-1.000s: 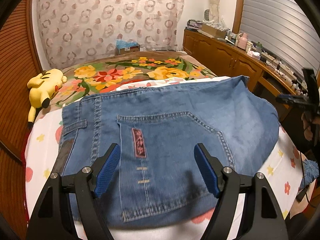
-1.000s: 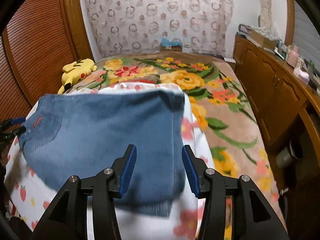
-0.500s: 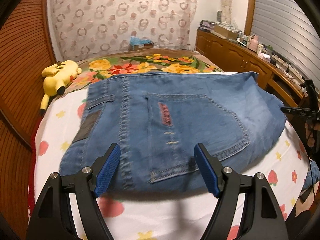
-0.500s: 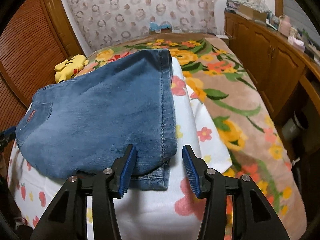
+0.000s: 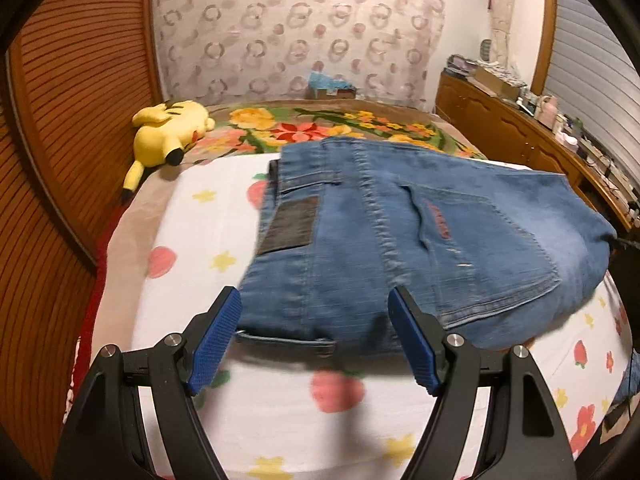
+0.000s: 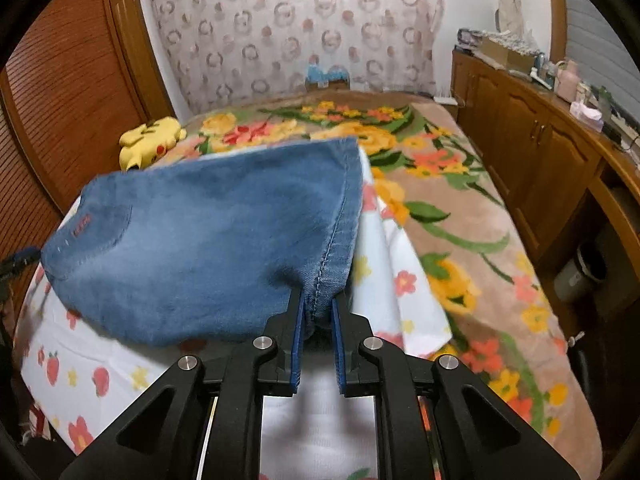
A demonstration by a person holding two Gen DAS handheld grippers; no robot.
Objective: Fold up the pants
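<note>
Folded blue jeans lie on a white fruit-print sheet on the bed, back pocket and dark waist patch facing up. My left gripper is open at the waistband end, and the near denim edge lies between its blue pads without touching them. In the right wrist view, the jeans bulge up from a pinched seam. My right gripper is closing its jaws on that seamed fold edge, and the pads press the denim from both sides.
A yellow plush toy lies at the bed's far left by the slatted wooden wall. A floral blanket covers the right side of the bed. A wooden cabinet with clutter runs along the right. A box sits at the headboard.
My left gripper has slid left toward the waistband end, still open. My right gripper has come down and narrowed onto the seamed edge, which is now pinched and lifted.
</note>
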